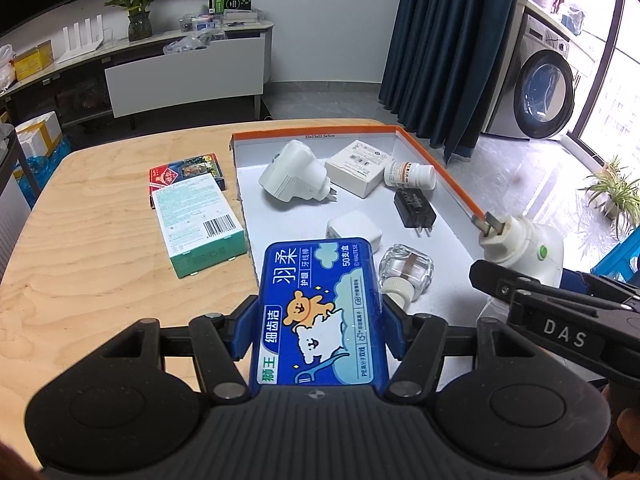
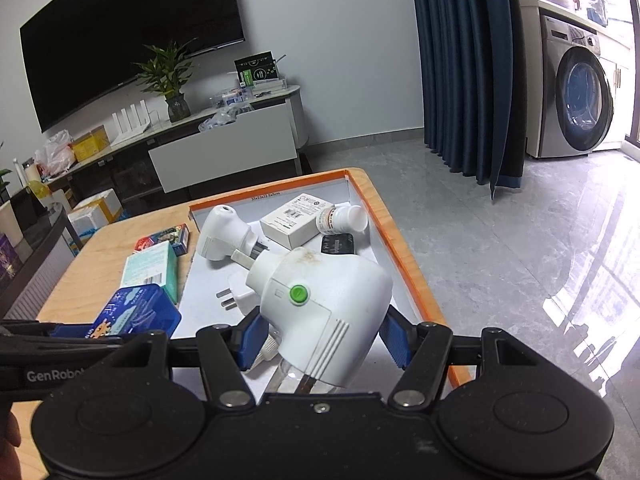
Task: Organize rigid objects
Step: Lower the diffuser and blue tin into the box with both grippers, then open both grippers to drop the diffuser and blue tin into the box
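Observation:
My left gripper is shut on a blue floss-pick box with a bear picture, held over the near left edge of the orange-rimmed tray. My right gripper is shut on a white plug-in device with a green button; its prongs point away, above the tray. In the tray lie a white plug adapter, a white carton, a pill bottle, a black charger, a white charger and a glass bottle.
On the wooden table left of the tray lie a mint-green carton and a red-and-blue card box. Beyond the table are a TV cabinet, a dark curtain and a washing machine.

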Demonstrator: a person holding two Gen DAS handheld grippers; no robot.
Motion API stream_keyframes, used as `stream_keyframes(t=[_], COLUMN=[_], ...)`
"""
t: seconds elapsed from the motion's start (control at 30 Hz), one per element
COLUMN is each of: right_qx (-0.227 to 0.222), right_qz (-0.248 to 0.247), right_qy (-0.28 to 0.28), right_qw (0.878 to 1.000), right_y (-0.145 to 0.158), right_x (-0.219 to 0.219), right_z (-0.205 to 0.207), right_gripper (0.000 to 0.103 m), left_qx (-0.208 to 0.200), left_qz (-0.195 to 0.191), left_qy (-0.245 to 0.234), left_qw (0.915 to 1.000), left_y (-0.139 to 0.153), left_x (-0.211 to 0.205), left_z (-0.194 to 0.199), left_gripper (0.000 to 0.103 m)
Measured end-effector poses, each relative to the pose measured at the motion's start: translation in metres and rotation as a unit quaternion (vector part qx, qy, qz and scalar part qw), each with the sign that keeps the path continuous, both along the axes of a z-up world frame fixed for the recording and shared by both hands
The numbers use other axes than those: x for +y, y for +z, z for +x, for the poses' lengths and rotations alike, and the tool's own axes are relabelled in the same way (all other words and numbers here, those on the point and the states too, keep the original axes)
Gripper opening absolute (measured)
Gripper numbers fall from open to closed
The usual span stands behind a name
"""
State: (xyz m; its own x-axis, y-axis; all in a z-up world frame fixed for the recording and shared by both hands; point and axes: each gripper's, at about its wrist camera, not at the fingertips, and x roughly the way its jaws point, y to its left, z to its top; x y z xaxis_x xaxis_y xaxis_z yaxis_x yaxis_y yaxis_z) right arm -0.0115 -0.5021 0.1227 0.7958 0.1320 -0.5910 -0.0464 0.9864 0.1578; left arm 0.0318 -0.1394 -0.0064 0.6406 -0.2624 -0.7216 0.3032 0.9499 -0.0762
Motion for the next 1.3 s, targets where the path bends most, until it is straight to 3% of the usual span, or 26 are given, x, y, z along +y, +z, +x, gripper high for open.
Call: stream_keyframes(t=[0.43, 0.6, 0.93, 0.97, 1.3], right_qx=[0.01, 0.013, 0.006, 0.007, -0.052], right_qz=[-0.027, -0.041, -0.02, -0.021, -0.008], right_qy=[-0.002, -0.011, -0.021, -0.025, -0.045], right_qw=[1.0, 0.999, 1.0, 0.999, 0.998], right_y=[-0.01, -0.013, -0.007, -0.006, 0.015], right_x=[0.003, 0.002, -0.008, -0.008, -0.013], right_z=[0.015, 0.017, 0.016, 0.016, 0.004], right_gripper=[0.074, 0.08, 0.085, 0.091, 0.091], left_qx=[0.008, 0.011, 0.017, 0.017, -0.004], left_qz=[0.002, 0.0, -0.01, -0.012, -0.03], left_qy=[0.0, -0.003, -0.023, -0.026, -0.056], left_qw=[1.0, 0.9999, 0.9996, 0.9994, 0.998], left_y=[-0.006, -0.008, -0.012, -0.012, -0.003], left_x=[0.0, -0.002, -0.009, -0.01, -0.017], left_z=[0.005, 0.006, 0.007, 0.006, 0.005], left_gripper=[0.063, 0.063, 0.063, 0.063, 0.063])
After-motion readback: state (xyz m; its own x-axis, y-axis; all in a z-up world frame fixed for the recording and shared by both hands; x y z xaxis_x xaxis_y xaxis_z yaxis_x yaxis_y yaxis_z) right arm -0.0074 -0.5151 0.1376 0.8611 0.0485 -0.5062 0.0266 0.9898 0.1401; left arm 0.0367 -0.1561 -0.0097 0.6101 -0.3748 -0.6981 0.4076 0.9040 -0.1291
